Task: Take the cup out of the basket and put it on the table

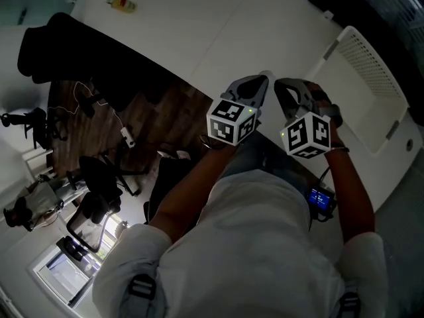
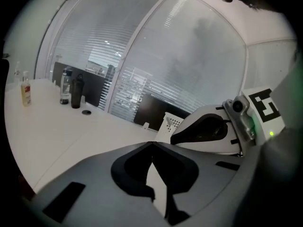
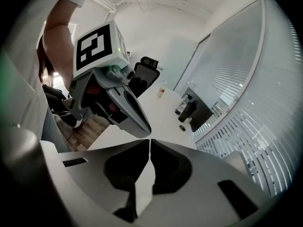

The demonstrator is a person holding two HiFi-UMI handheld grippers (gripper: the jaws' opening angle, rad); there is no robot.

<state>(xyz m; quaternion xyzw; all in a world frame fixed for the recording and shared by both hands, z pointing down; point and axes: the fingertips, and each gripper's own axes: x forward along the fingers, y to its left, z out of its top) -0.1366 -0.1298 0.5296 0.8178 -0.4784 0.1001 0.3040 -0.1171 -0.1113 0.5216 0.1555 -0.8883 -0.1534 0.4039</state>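
A: Your white shirt [image 1: 252,244] fills the foreground. Above it the left gripper [image 1: 265,78] and right gripper [image 1: 281,85] sit side by side, each pair of jaws closed tip to tip, holding nothing.
B: And the cup?
A: I can't make it out. The white basket [image 1: 371,91] lies right of your right jaws on the white table [image 1: 199,32], with wooden floor [image 1: 152,111] left of your left jaws and blind-covered glass [image 2: 189,56] ahead.

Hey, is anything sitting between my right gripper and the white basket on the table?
Nothing visible. The right gripper, jaws shut and empty, hangs above the edge of the table, and only bare tabletop lies between it and the basket to its right. No cup shows in any view.
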